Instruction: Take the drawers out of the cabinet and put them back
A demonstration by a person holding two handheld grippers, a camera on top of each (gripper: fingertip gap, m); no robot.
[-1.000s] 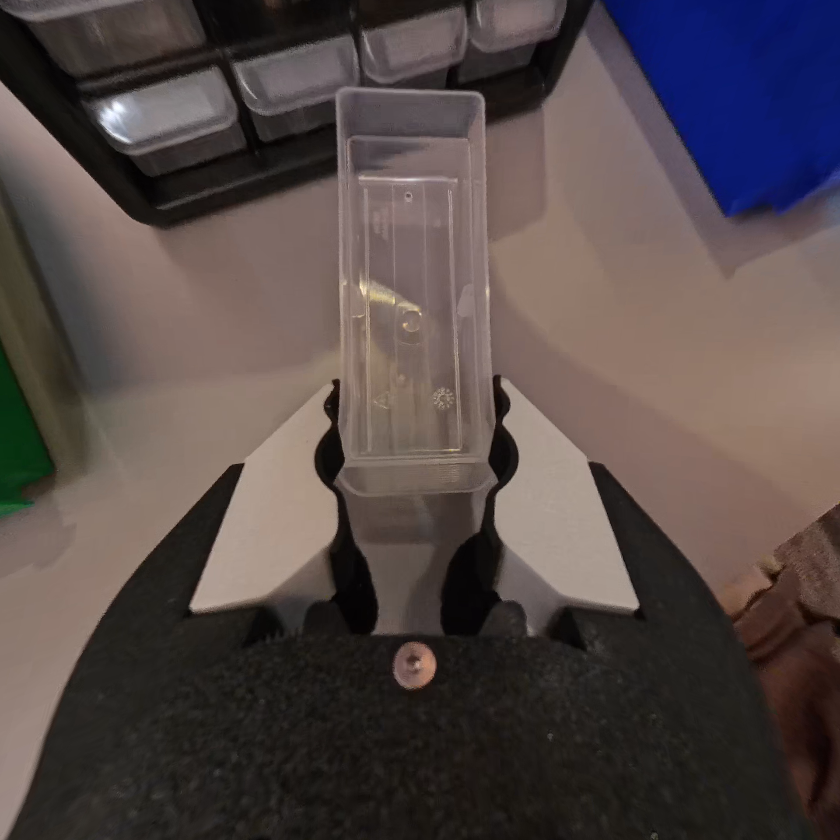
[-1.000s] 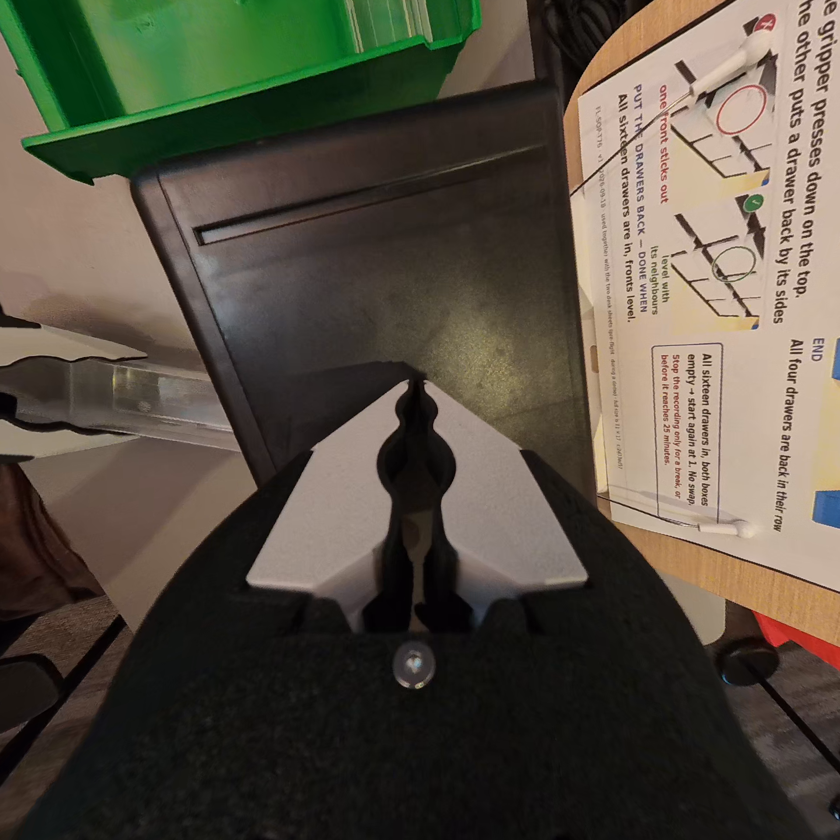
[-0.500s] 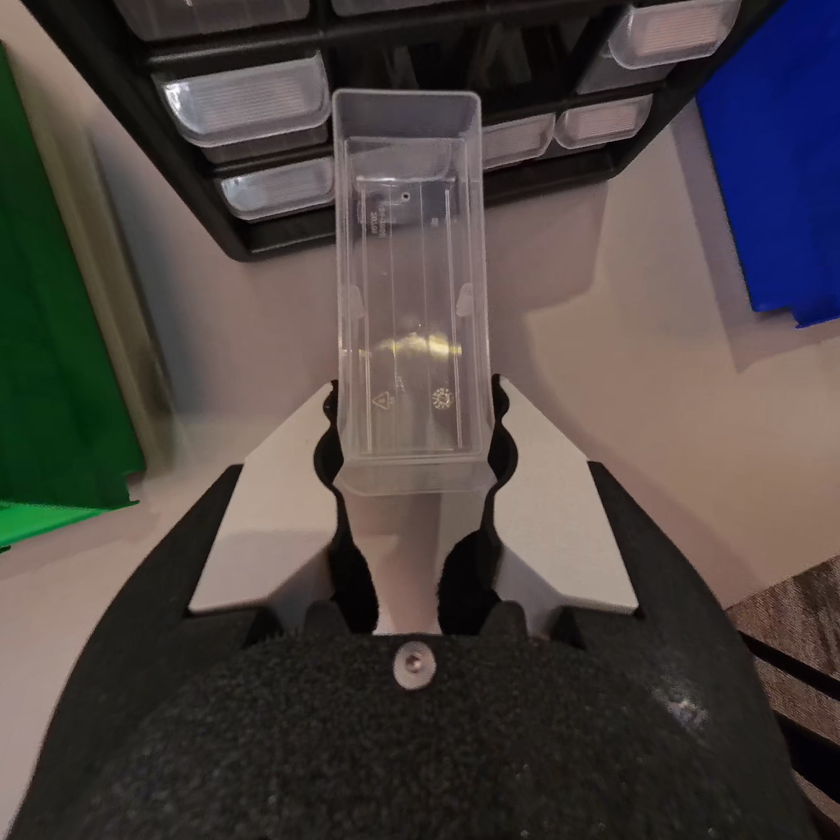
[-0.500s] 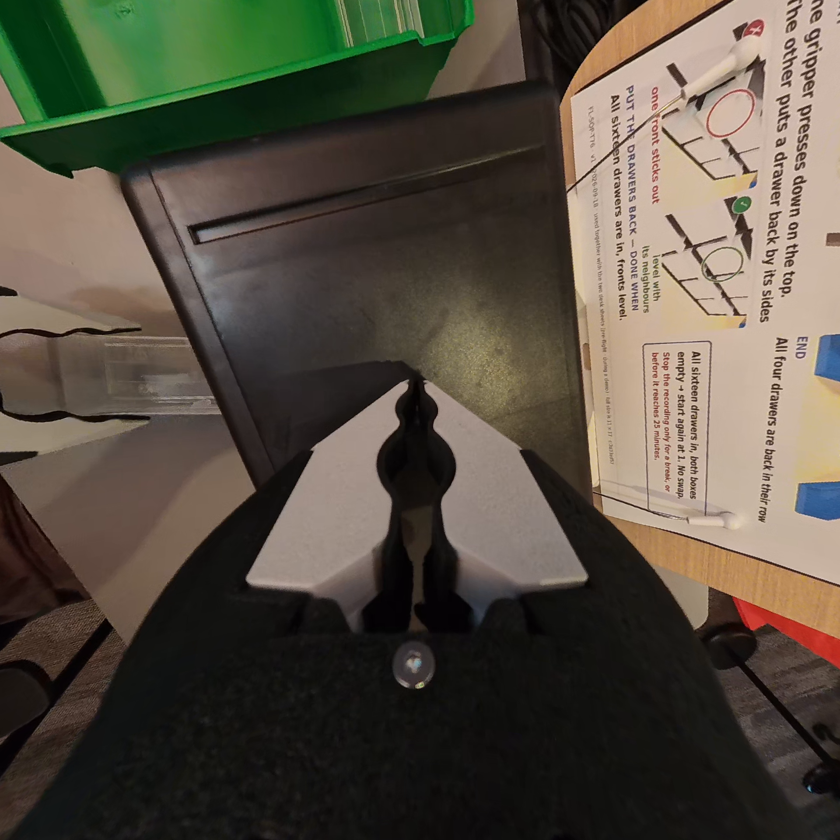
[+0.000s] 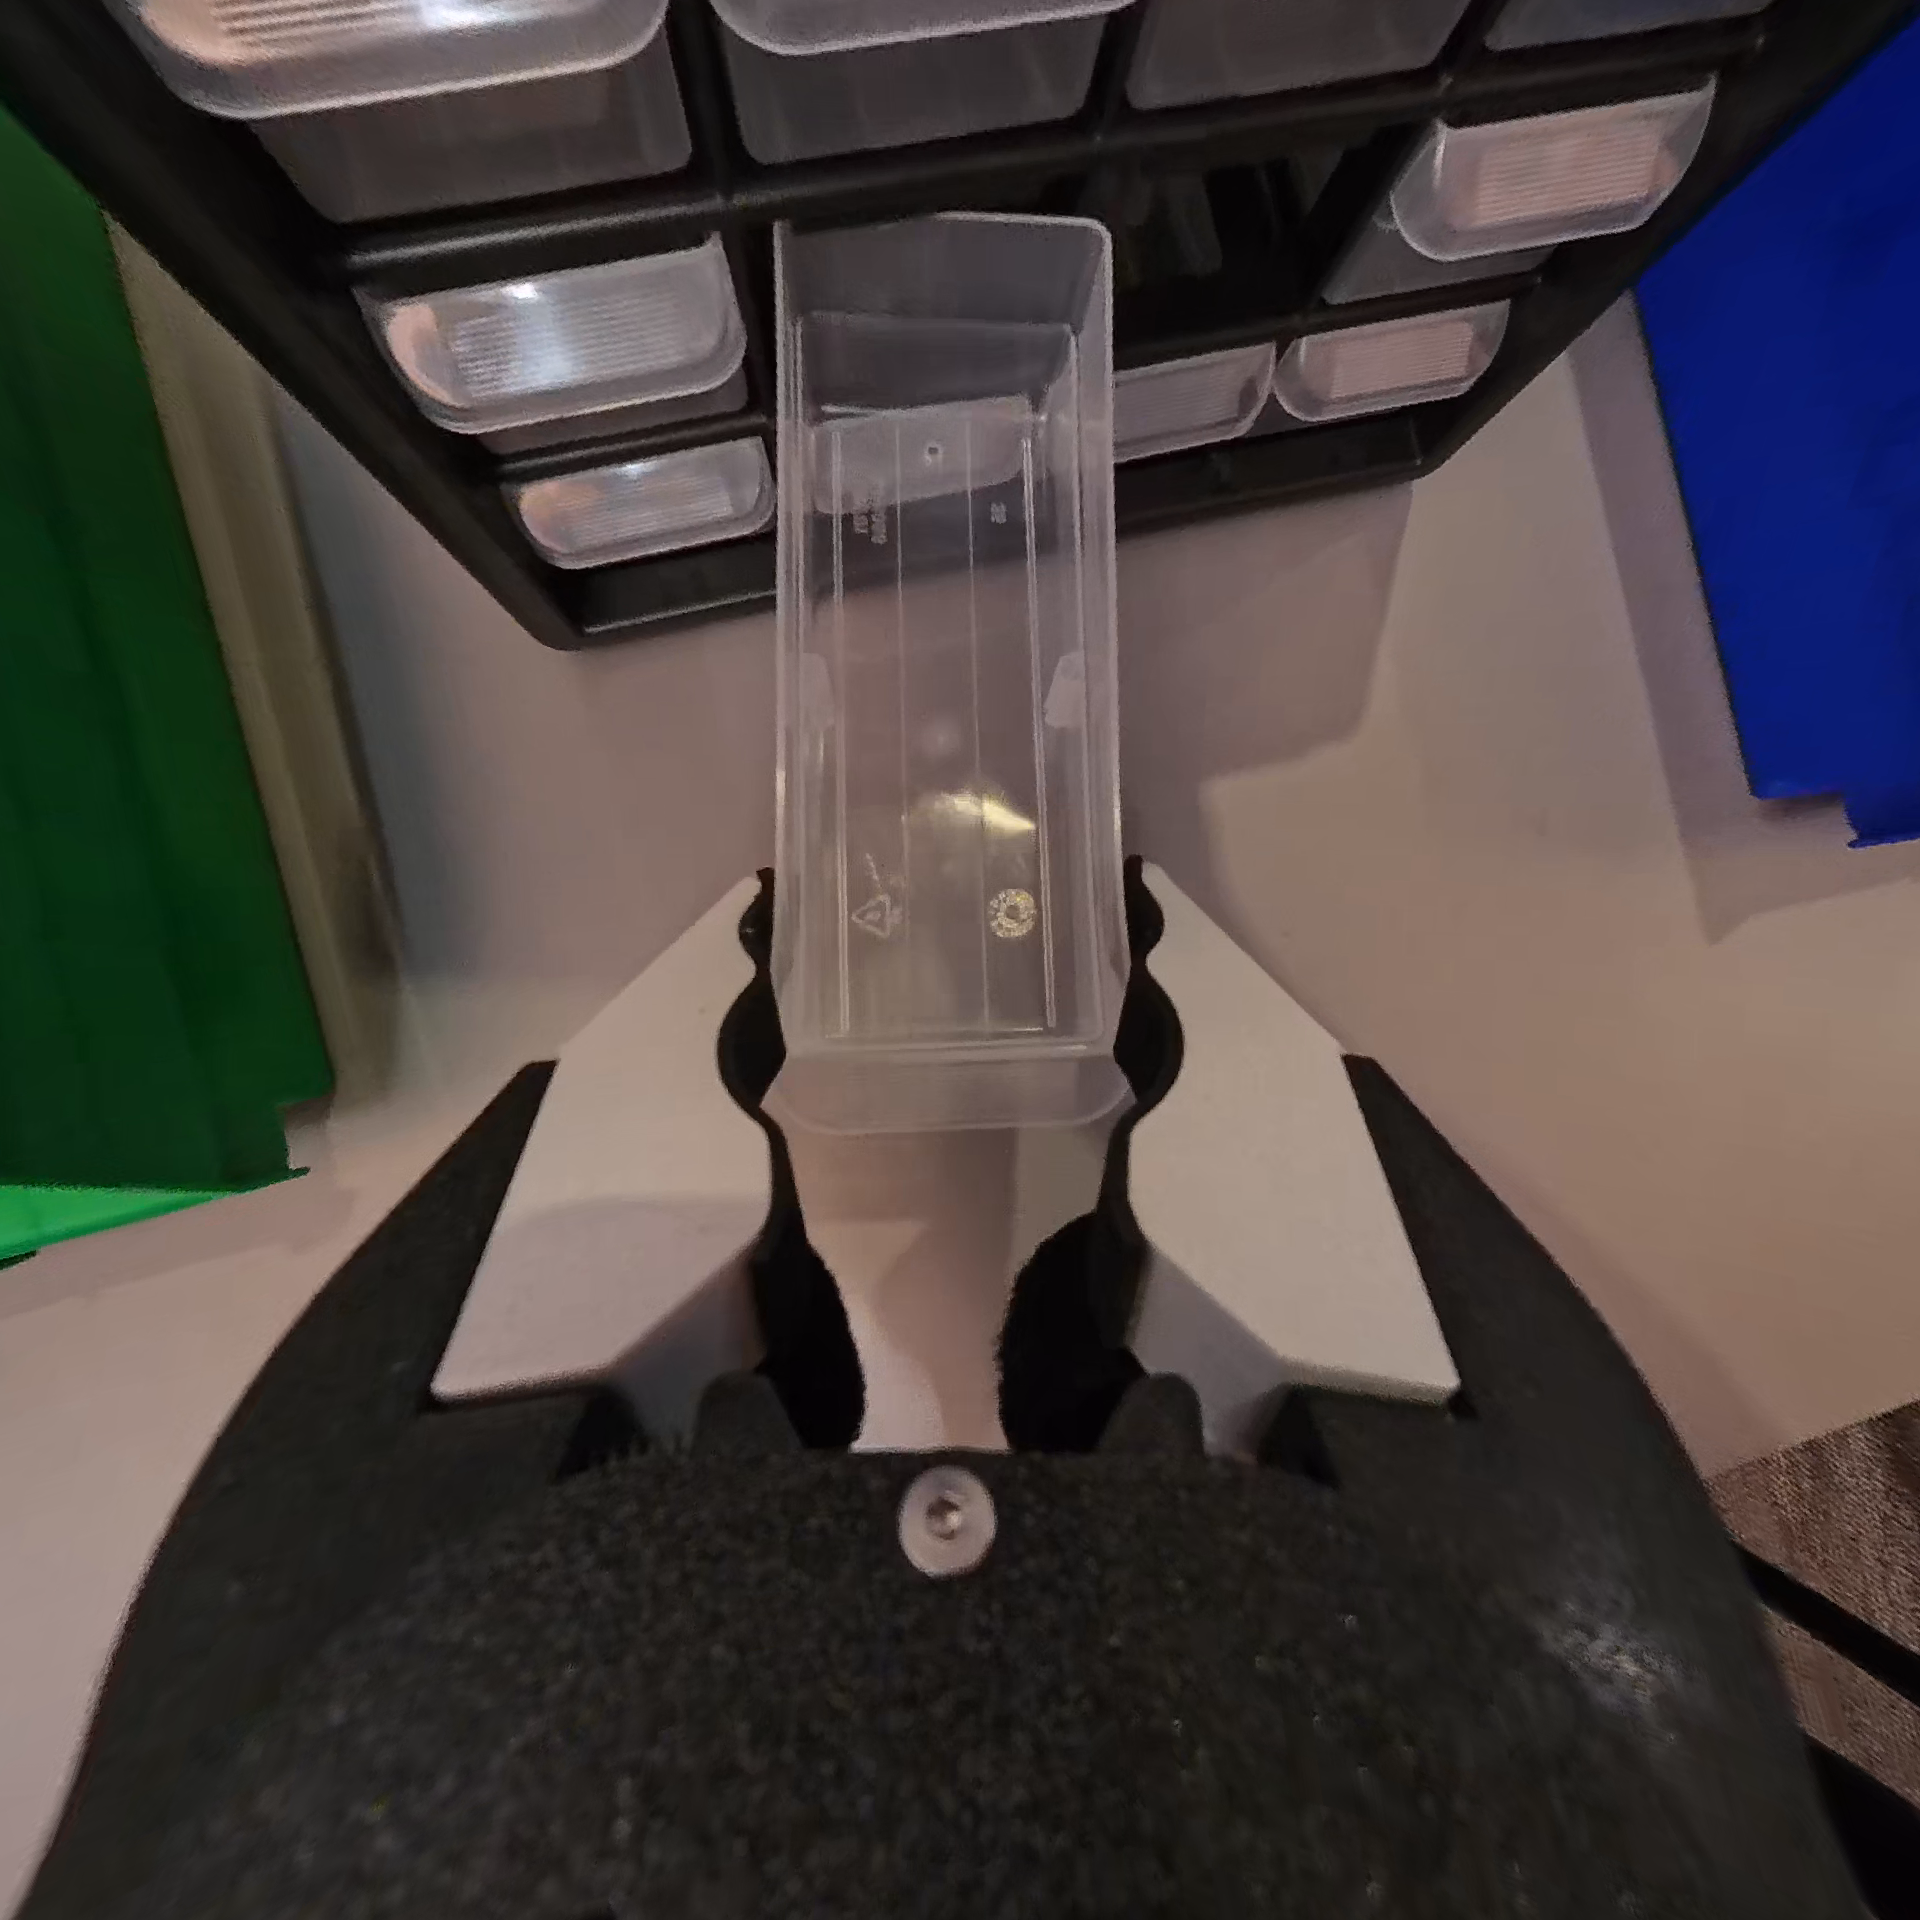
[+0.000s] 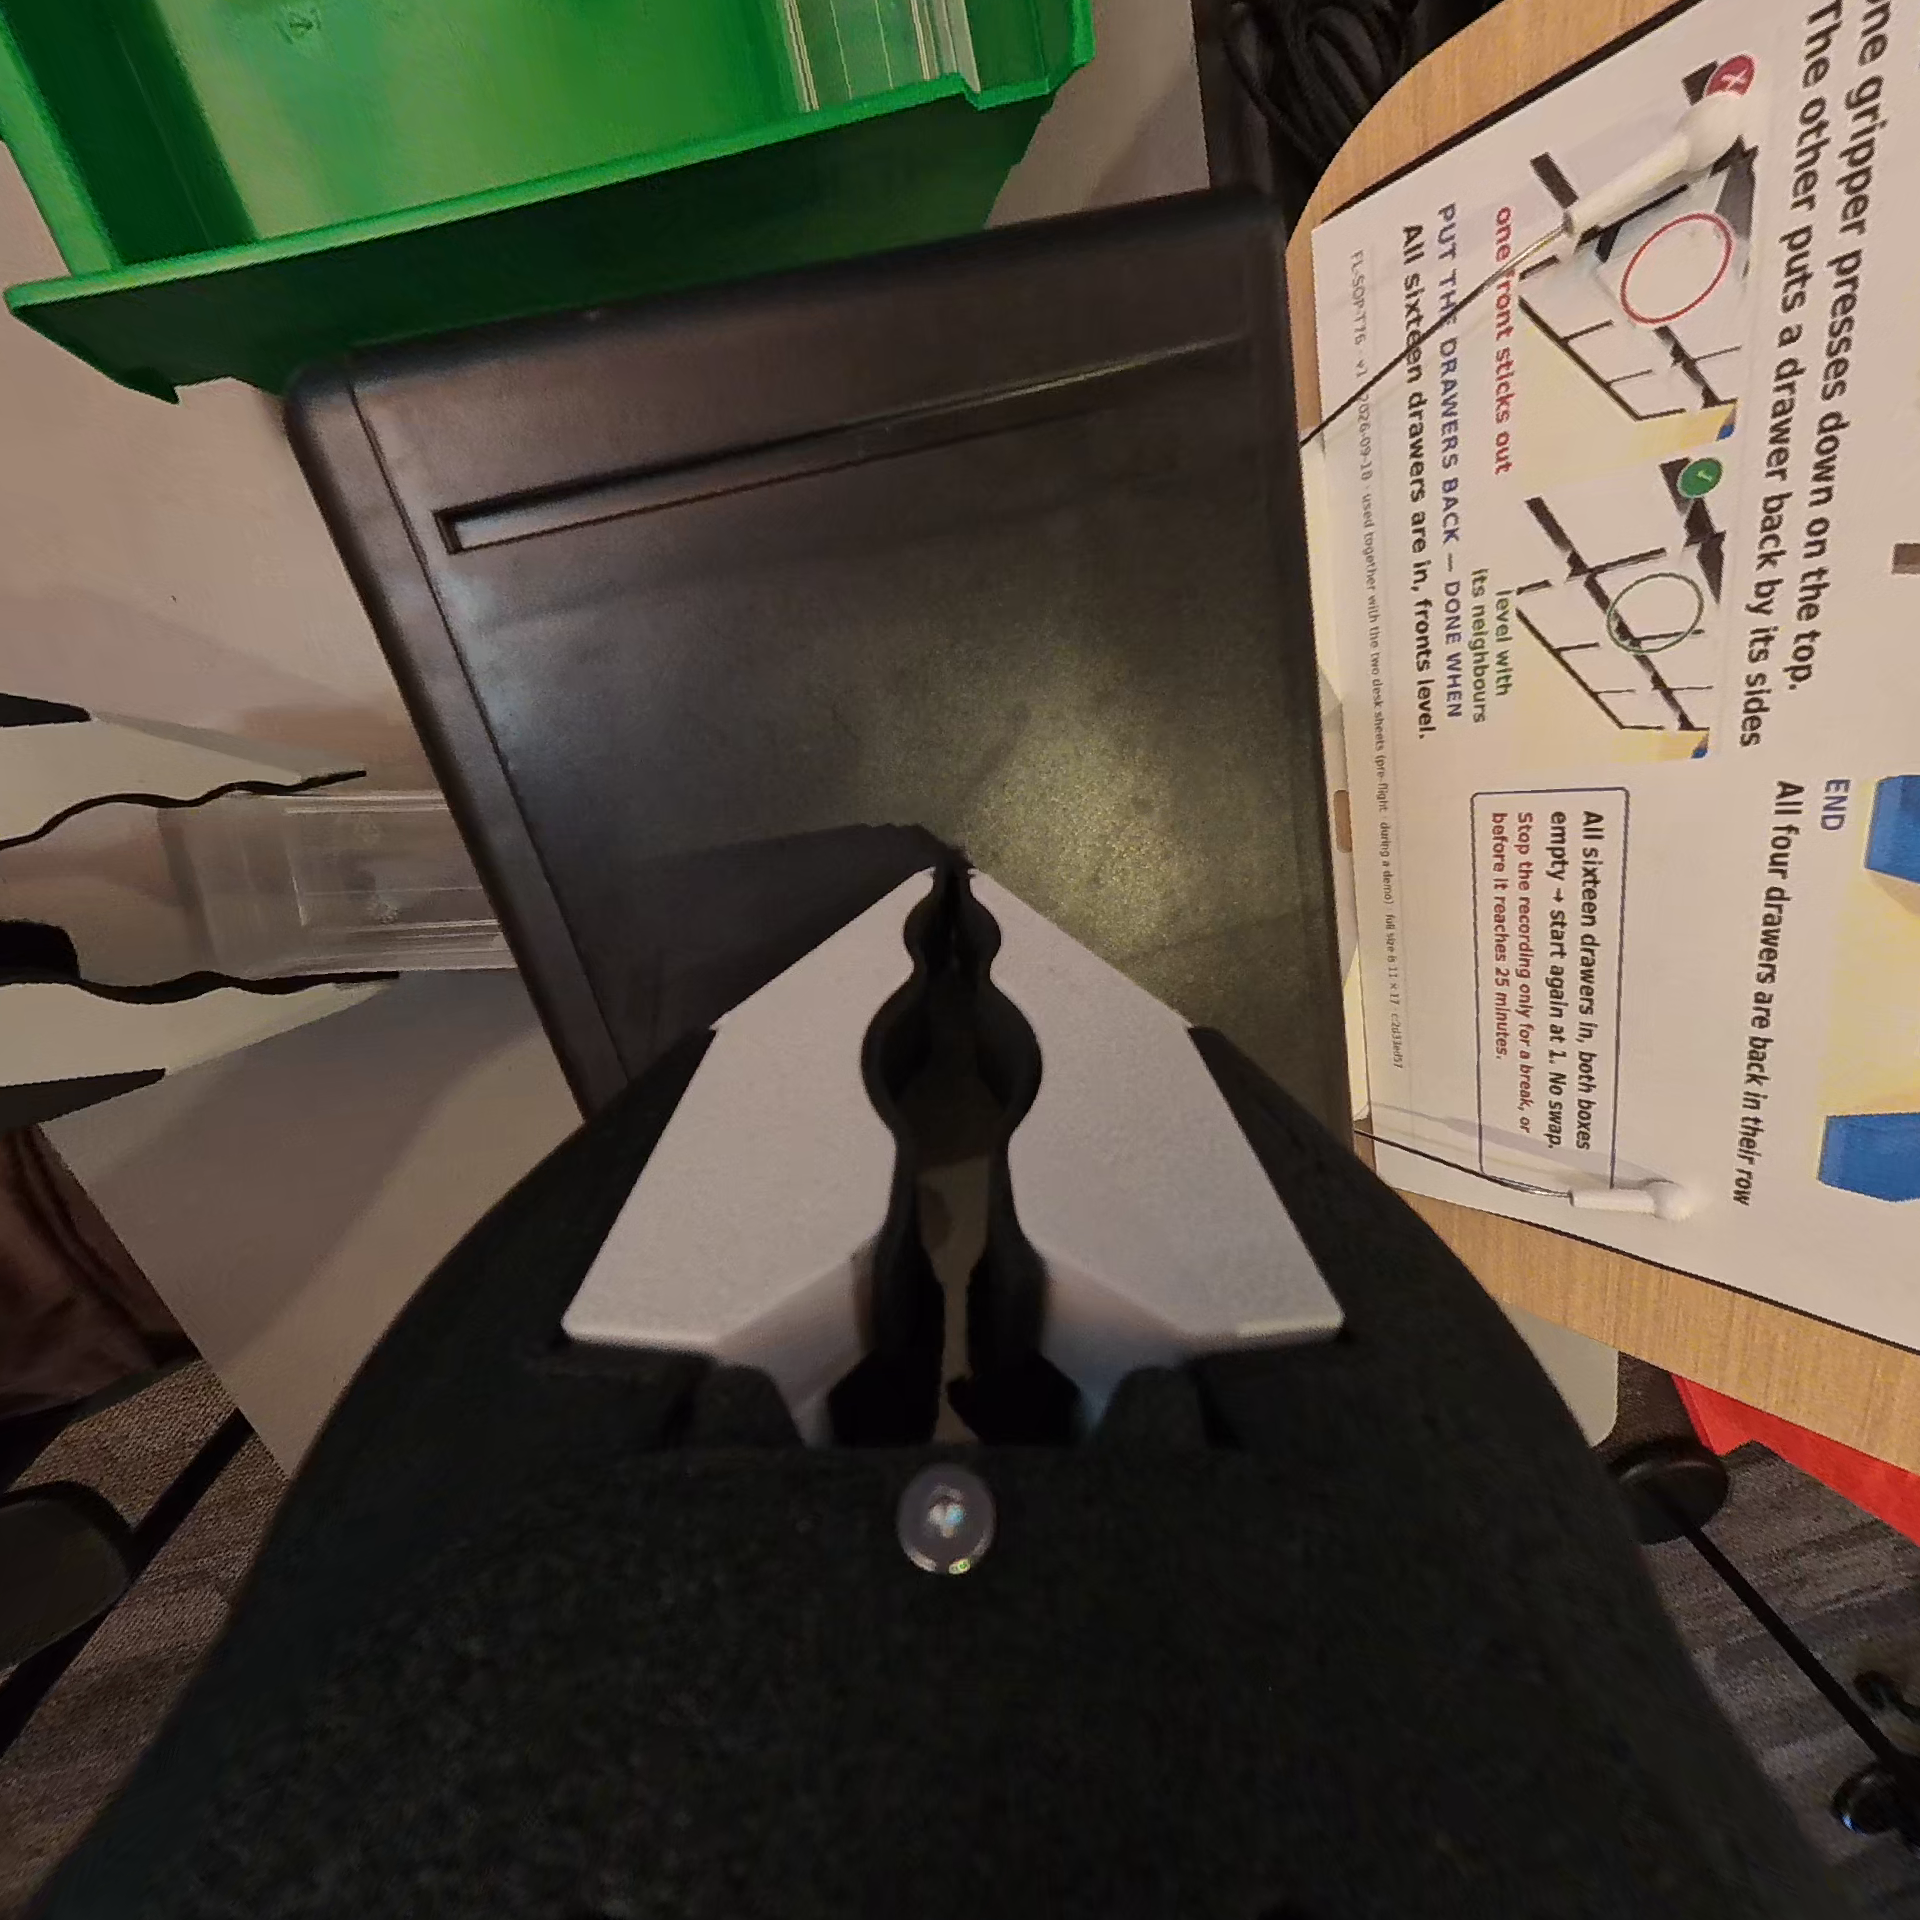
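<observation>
Clear drawer (image 5: 945, 665): empty, thin-walled plastic, likely light, slick and slightly flexible; best pinched by its side walls near the rear. Clamped so in left gripper (image 5: 945, 935), nose at 12 o'clock nearing cabinet (image 5: 1049, 187) slot. Right gripper (image 6: 951, 883) closed empty, pressing the cabinet top.

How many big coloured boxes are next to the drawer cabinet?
2: a green bin on the left of the cabinet and a blue bin on its right, as the left wrist view shows. More may be hidden outside the view.
</observation>
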